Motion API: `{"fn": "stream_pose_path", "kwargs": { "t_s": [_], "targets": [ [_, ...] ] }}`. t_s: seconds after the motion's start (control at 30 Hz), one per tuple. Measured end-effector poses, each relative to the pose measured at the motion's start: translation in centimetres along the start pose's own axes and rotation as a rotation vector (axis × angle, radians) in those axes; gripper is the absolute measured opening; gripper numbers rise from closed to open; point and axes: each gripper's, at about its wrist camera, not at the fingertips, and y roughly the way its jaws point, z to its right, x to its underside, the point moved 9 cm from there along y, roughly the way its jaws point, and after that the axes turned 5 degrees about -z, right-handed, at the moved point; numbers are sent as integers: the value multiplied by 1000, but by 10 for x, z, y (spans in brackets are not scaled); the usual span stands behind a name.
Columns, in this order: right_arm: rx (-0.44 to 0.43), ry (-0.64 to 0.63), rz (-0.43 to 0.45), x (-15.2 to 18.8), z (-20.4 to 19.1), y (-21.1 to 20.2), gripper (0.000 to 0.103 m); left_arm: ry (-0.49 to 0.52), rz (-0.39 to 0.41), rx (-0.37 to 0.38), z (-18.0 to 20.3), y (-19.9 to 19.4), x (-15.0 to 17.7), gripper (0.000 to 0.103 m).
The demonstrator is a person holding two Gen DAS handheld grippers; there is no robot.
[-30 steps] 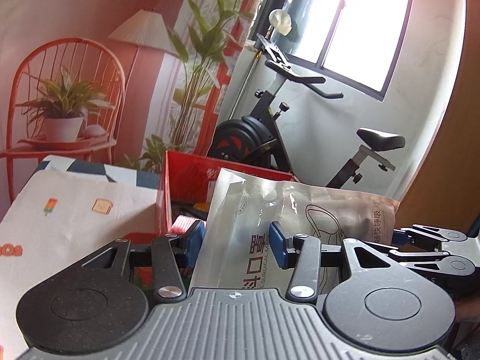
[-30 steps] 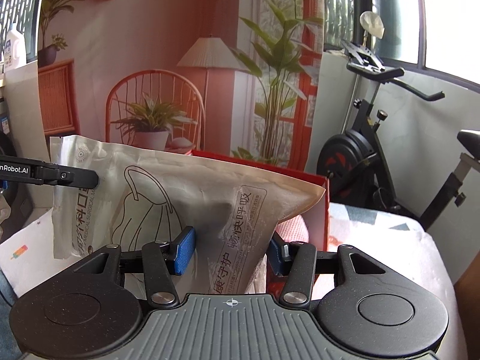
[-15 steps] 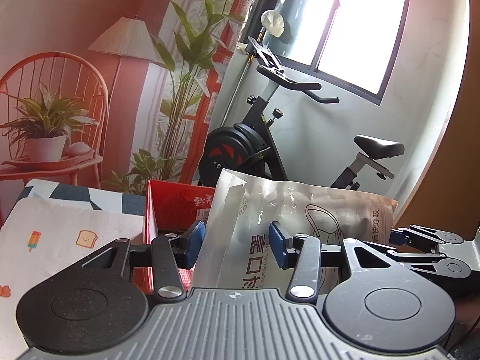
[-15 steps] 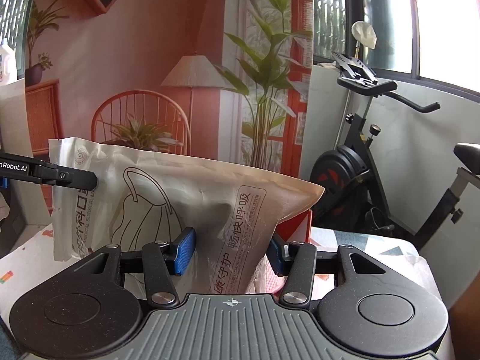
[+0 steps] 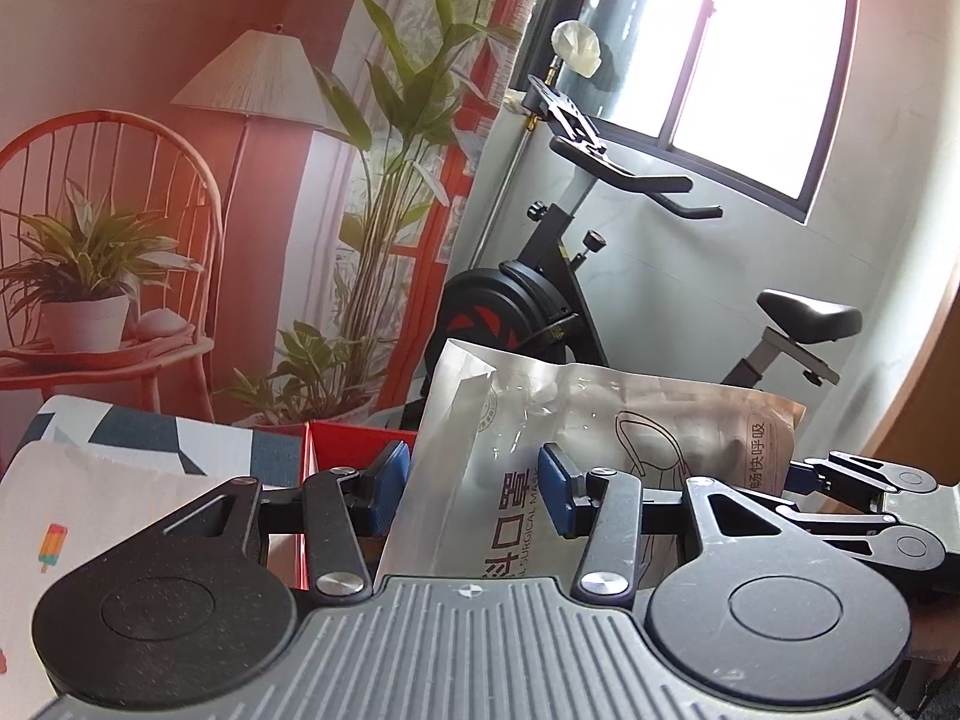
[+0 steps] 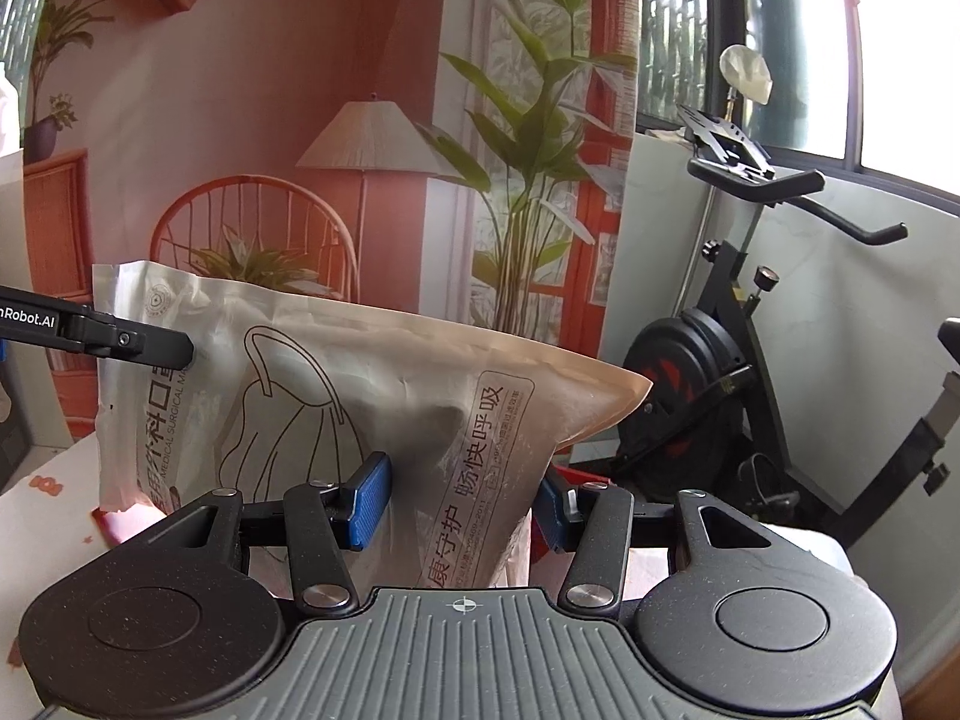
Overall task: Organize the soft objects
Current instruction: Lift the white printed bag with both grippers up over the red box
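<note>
Both hand-held grippers, left (image 5: 462, 489) and right (image 6: 462, 501), clamping the mask pouch (image 6: 372, 396), drifted past the red box (image 5: 354, 441); uneven pulling could tear it.

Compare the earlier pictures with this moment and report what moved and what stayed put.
Both grippers carried the mask bag sideways across the room: in the left wrist view the red box slid lower and mostly behind the bag, and the exercise bike moved toward centre. The left gripper and right gripper stayed clamped on opposite ends of the bag, nothing released.
</note>
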Motion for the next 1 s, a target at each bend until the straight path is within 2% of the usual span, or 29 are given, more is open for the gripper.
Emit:
{"fn": "stream_pose_path", "kwargs": {
  "t_s": [0.33,0.47,0.6,0.73,0.8,1.0],
  "targets": [
    [57,-96,-27,-11,12,69,45,29,-18,-47,-15,55,-25,50],
    [74,-125,-76,-4,12,98,42,65,-44,-74,-20,77,-29,50],
    [100,-140,-138,2,14,122,42,100,-113,-78,-23,98,-23,50],
    [79,-108,-204,8,17,140,41,142,-188,-93,-28,114,-12,50],
    [76,-110,-238,11,16,148,40,127,-214,-85,-33,118,-9,50],
    [86,-113,-352,21,15,167,33,104,-219,-81,-39,117,-9,51]
  ]
}}
